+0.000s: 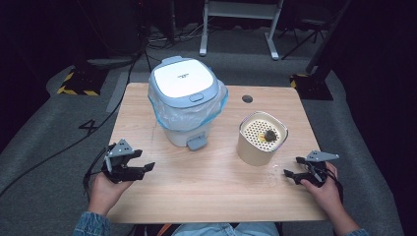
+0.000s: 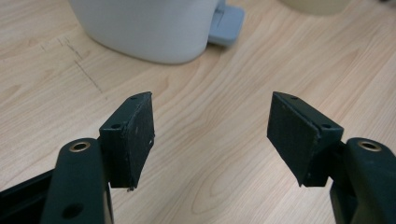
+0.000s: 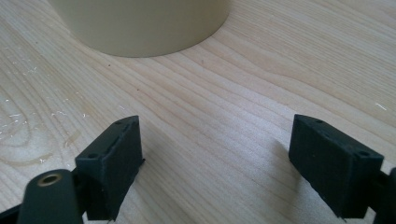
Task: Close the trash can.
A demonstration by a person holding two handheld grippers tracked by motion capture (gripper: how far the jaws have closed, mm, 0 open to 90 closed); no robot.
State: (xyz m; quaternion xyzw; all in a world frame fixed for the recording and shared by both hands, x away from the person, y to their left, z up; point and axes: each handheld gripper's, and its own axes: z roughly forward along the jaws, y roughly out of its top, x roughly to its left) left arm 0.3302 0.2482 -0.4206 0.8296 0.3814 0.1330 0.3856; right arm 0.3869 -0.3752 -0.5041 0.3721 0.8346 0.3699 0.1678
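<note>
- The left hand (image 1: 104,191) comes in from the bottom left of the high view, its denim sleeve (image 1: 91,225) at the frame edge, and grips the left tongs (image 1: 142,163) low over the desk (image 1: 206,191).
- In the left gripper view the left tongs' jaws stand wide apart with nothing between them.
- The right hand (image 1: 324,189) enters at the bottom right and holds the right tongs (image 1: 292,168), which point toward the desk's middle.
- In the right gripper view those jaws are spread wide and hold nothing, close above the wood.
</note>
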